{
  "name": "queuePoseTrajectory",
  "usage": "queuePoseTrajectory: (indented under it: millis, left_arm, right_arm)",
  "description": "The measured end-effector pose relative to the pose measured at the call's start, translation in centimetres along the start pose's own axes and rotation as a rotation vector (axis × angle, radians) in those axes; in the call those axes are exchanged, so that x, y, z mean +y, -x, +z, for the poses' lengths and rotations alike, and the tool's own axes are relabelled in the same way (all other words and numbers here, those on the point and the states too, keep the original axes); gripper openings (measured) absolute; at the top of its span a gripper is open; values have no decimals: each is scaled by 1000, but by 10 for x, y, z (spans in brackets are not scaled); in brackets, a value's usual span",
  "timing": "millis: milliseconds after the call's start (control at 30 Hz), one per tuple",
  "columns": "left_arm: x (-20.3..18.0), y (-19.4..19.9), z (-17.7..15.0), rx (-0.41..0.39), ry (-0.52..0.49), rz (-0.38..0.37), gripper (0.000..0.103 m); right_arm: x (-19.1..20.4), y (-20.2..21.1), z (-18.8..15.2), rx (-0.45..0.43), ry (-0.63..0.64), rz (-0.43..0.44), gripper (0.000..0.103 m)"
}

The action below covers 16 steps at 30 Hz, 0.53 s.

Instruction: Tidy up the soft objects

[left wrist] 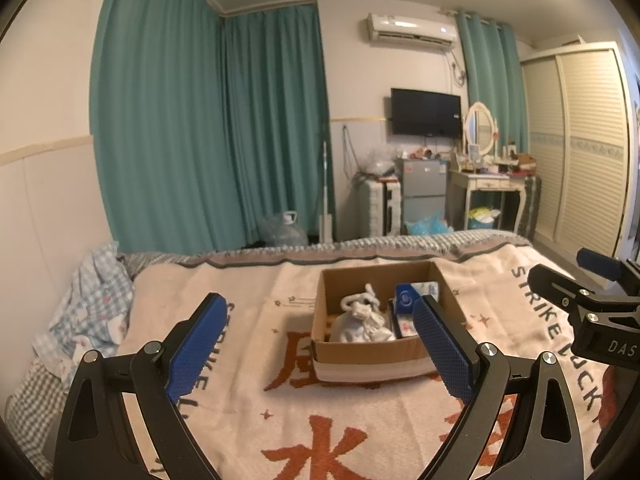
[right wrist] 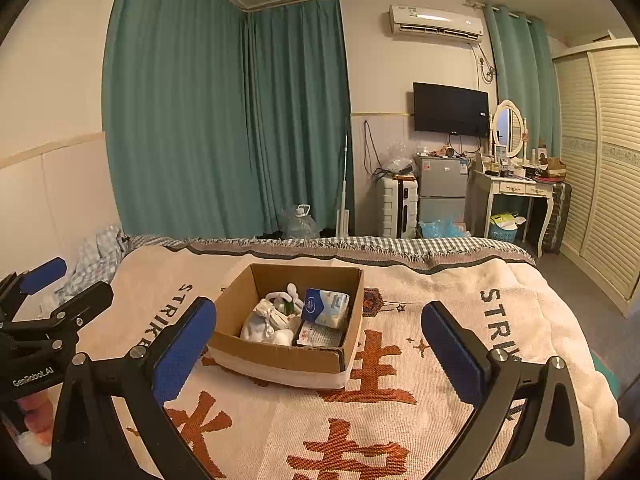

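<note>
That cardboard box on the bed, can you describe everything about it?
The cardboard box is brown, open-topped and shallow, with a pale band around its base. It sits flat on the patterned blanket, upright. Inside lie a white drawstring pouch, a blue-and-white soft pack leaning on the right wall, and a flat printed packet. Neither claw touches it.

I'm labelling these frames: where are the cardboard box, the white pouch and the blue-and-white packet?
cardboard box (right wrist: 280, 354): right wrist view, near outer wall.
white pouch (right wrist: 262, 326): right wrist view, its body.
blue-and-white packet (right wrist: 326, 307): right wrist view, front face.

Dim warm light, fisheye-warped edges
</note>
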<state>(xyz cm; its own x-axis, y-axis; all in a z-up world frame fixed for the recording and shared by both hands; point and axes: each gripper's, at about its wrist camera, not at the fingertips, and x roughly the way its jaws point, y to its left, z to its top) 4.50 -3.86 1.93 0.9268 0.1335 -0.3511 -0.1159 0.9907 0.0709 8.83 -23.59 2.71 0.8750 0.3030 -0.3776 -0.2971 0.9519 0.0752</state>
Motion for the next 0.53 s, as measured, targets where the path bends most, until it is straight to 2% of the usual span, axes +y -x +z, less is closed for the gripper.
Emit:
queuePoseTrajectory:
  millis: [533]
  left_arm:
    - [0, -5, 1, 8, 1, -17, 96]
  right_arm:
    - [-1, -4, -1, 10, -5, -2, 103]
